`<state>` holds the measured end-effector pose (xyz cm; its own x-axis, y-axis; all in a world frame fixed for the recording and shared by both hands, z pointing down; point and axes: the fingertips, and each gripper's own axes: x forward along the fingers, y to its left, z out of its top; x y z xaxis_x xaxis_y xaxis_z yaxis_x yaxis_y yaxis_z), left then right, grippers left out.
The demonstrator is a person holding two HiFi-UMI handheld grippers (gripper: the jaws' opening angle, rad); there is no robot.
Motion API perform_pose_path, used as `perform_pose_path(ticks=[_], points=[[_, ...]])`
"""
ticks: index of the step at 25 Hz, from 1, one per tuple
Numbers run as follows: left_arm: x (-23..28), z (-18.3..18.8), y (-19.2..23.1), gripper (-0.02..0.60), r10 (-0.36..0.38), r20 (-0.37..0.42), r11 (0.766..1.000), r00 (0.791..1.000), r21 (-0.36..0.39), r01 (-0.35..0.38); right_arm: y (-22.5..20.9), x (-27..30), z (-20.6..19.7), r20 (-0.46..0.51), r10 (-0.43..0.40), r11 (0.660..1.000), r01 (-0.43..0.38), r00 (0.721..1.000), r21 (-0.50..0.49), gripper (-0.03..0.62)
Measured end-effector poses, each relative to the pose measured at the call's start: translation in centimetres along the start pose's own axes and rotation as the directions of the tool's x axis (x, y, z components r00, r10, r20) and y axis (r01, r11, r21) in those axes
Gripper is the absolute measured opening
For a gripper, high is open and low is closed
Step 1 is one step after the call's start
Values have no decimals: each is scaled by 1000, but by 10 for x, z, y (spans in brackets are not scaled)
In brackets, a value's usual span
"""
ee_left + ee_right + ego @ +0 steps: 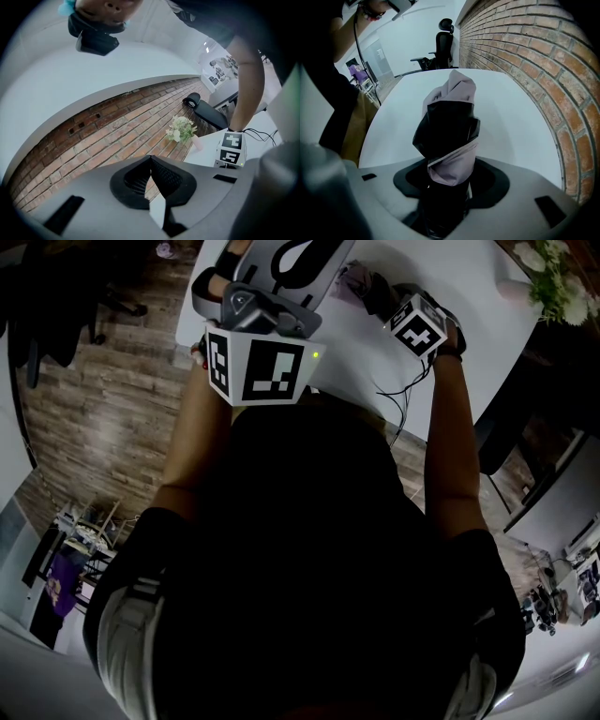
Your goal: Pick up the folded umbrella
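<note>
Pinches one umbrella [450, 126], black and lilac, between the two pads of the right gripper [449, 180], folded fabric jutting out over one white table [511, 117] and hiding the tabletop just past the jaws. Presses the two jaws of the left gripper [151, 178] together on nothing, facing one brick wall [93, 140]. Shows one flower bunch [180, 129] near the table's edge, one office chair [443, 47] beyond.

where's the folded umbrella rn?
Right gripper view, centre: the folded umbrella is clamped in the right gripper, at the white table by the brick wall.
</note>
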<state>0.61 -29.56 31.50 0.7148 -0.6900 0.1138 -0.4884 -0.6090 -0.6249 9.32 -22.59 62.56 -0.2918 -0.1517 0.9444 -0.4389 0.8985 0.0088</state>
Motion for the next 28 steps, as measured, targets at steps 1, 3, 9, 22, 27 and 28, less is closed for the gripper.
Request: perform_pose_path(ticks=[1,3,9,22,27,28], points=[[1,1,0,12,0,2,1000,1000,2,0,-1,-2,1,7,-6,1000,6,1000,3,241],[2,3,-2,12,-2,4,1000,1000,6,2,-1,-5,1,18,-9,1000,9,1000,11,241],[2,10,-4,12,-14,16,1000,1000,10,13,-3,-18,2,33,-35,999,34,999,24,241],[7,33,-15,12,-18,40,999,999,29,17,-18,-64,3,108,-151,987,144,983,75,241],[8,40,-17,12,-15,48,999,999,39,13,-24,-87,8,144,-211,976,199,967,94,241],[9,42,-16,12,-12,49,999,999,41,10,-25,-93,9,152,-223,973,209,963,100,241]])
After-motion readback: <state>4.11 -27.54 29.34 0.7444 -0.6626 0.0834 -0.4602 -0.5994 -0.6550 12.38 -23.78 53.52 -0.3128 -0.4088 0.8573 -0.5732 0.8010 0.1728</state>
